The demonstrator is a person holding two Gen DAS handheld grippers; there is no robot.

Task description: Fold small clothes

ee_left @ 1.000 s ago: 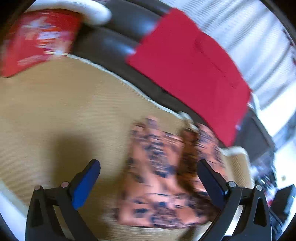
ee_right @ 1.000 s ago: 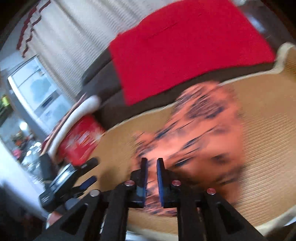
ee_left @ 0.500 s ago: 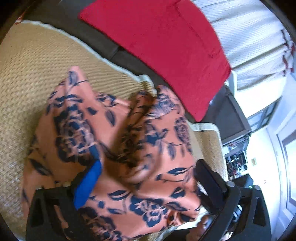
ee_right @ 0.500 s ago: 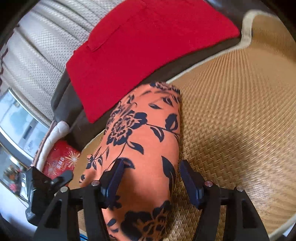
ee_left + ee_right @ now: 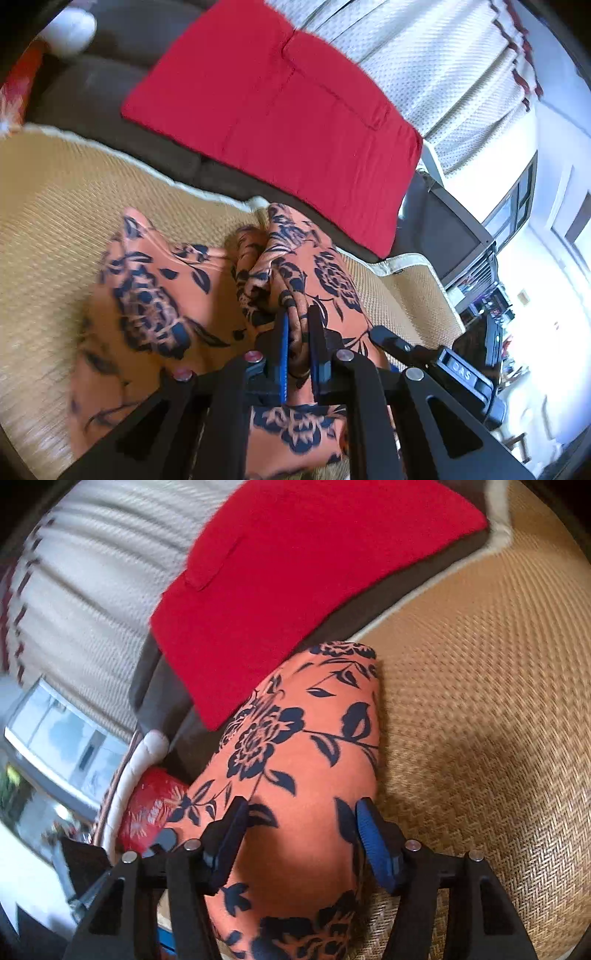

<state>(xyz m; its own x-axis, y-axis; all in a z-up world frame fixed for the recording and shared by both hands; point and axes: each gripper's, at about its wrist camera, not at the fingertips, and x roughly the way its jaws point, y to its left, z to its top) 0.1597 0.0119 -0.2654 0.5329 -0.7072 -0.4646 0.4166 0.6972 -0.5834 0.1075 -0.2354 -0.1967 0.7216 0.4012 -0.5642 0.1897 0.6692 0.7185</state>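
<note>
An orange garment with dark blue flowers point(image 5: 147, 295) lies crumpled on a woven straw mat point(image 5: 44, 206). My left gripper point(image 5: 297, 314) is shut on a raised fold of it near the garment's middle, and fabric bulges between the blue pads. In the right wrist view the same garment point(image 5: 295, 738) runs as a smooth folded strip away from me. My right gripper point(image 5: 301, 812) straddles this strip with its jaws closing. The fingers point(image 5: 365, 823) stand at the cloth's two sides, and the pads are not pressed on it.
A red cloth point(image 5: 277, 110) hangs over the dark sofa back behind the mat point(image 5: 480, 701). A red patterned package point(image 5: 147, 812) and a white cushion point(image 5: 151, 742) lie to the left in the right wrist view. White curtains point(image 5: 424, 74) hang behind.
My left gripper moved over the garment and went from wide open to shut on a fold. My right gripper opened and came down astride the garment's strip.
</note>
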